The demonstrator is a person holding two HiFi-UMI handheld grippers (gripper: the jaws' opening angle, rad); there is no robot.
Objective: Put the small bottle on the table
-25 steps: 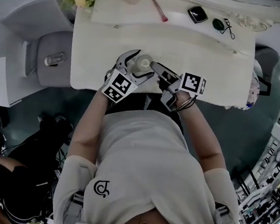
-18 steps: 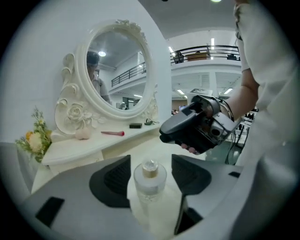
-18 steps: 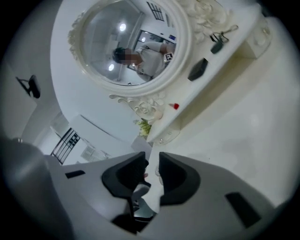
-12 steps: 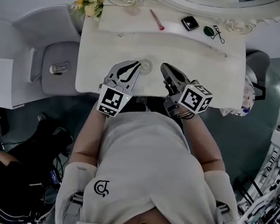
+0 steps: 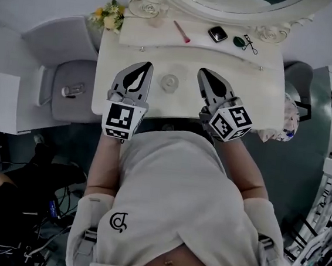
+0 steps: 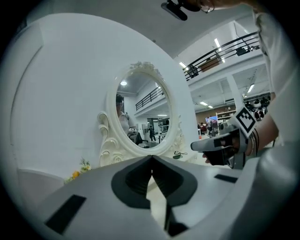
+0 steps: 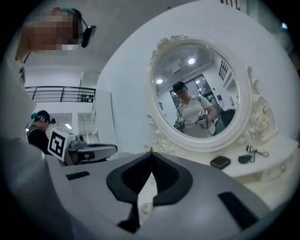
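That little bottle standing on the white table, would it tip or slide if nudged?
The small bottle looks clear and hard, so probably stiff and somewhat slippery. It stands upright on the smooth table, so a low nudge would likely slide it; a high one might tip it, and its round body could then roll.

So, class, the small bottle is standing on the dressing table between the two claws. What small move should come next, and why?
Probably just a retreat: draw both claws back from the table edge and leave the bottle alone. The small bottle stands on the dressing table, touching neither claw. The left claw and the right claw are both shut and hold nothing, so the placing looks done.
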